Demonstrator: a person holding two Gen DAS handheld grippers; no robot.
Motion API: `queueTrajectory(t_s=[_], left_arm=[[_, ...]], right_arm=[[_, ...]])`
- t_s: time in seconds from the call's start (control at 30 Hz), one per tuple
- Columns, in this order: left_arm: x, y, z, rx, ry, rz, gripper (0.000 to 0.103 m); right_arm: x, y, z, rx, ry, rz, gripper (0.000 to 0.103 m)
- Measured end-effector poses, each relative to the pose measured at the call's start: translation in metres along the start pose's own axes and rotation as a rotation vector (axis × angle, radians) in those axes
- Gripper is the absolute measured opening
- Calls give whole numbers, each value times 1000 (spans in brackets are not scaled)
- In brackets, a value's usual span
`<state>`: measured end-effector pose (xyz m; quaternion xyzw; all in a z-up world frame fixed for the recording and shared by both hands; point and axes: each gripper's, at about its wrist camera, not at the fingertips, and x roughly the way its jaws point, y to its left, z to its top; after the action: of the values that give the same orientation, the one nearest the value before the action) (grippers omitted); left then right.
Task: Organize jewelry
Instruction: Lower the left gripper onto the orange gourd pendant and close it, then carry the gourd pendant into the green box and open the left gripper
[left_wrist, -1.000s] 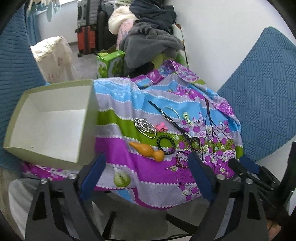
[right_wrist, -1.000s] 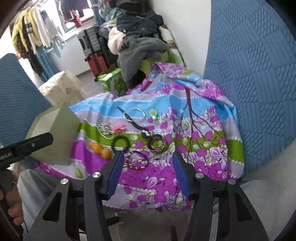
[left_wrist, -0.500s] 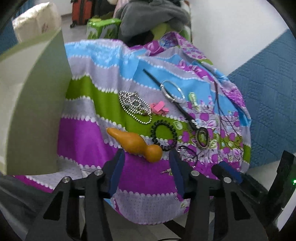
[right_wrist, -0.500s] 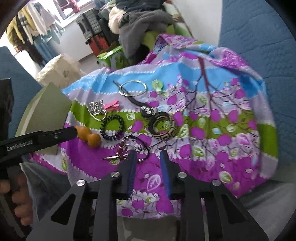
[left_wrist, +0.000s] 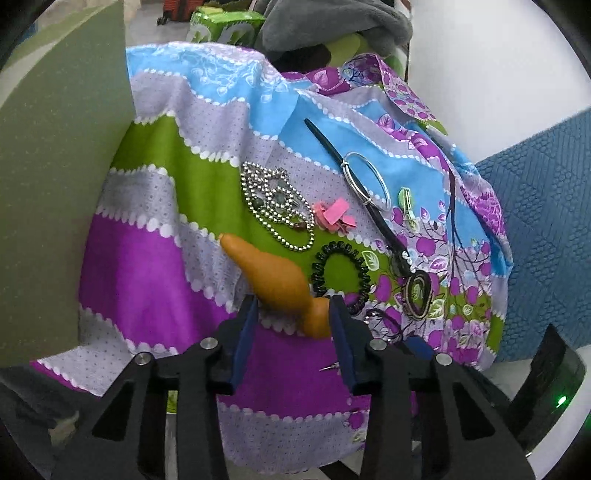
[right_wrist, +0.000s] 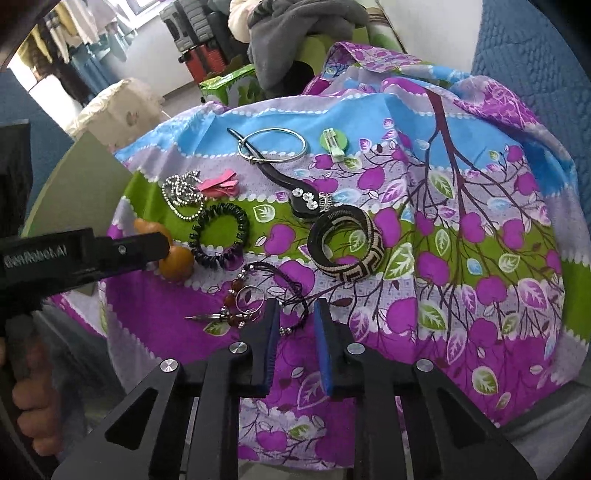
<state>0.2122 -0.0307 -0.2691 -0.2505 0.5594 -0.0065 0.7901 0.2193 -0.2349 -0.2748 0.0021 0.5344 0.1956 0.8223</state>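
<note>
Jewelry lies on a striped floral cloth (left_wrist: 147, 280). An orange gourd-shaped piece (left_wrist: 275, 275) lies with its round end between the fingertips of my left gripper (left_wrist: 293, 314), whose jaws are open around it. In the right wrist view the gourd (right_wrist: 176, 260) sits beside the left gripper's finger (right_wrist: 122, 251). My right gripper (right_wrist: 295, 314) is narrowly open above a dark cord bracelet with red beads and a ring (right_wrist: 255, 295). A black coil bracelet (right_wrist: 219, 236), a woven bangle (right_wrist: 347, 243), a ball chain (left_wrist: 277, 206) and a silver hoop (right_wrist: 273, 146) lie around.
A pale green box (left_wrist: 62, 177) stands at the left edge of the cloth. A pink clip (left_wrist: 334, 216), a green clip (right_wrist: 334, 142) and a black hair stick (right_wrist: 291, 188) lie on the cloth. Blue cushions (right_wrist: 535, 55) and piled clothes (right_wrist: 306, 33) stand behind.
Both grippers have moved down and forward toward the cloth. The left gripper's jaws have narrowed around the gourd's round end. The right gripper's jaws have narrowed over the cord bracelet.
</note>
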Motion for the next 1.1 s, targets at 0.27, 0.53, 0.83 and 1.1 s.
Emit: queueTrajectory(t_s=[0.27, 0.53, 0.83, 1.1], left_arm=[[2, -3, 2, -64, 1, -36, 41], [17, -14, -2, -2, 31, -7, 28], [-1, -20, -8, 91, -5, 1, 28], [-36, -25, -20, 200, -62, 11, 28]], right_arm=[[7, 8, 1, -72, -14, -55, 10], [8, 7, 1, -75, -4, -62, 2], [-8, 2, 3, -12, -33, -29, 0], [-45, 12, 3, 9, -97, -4, 0]])
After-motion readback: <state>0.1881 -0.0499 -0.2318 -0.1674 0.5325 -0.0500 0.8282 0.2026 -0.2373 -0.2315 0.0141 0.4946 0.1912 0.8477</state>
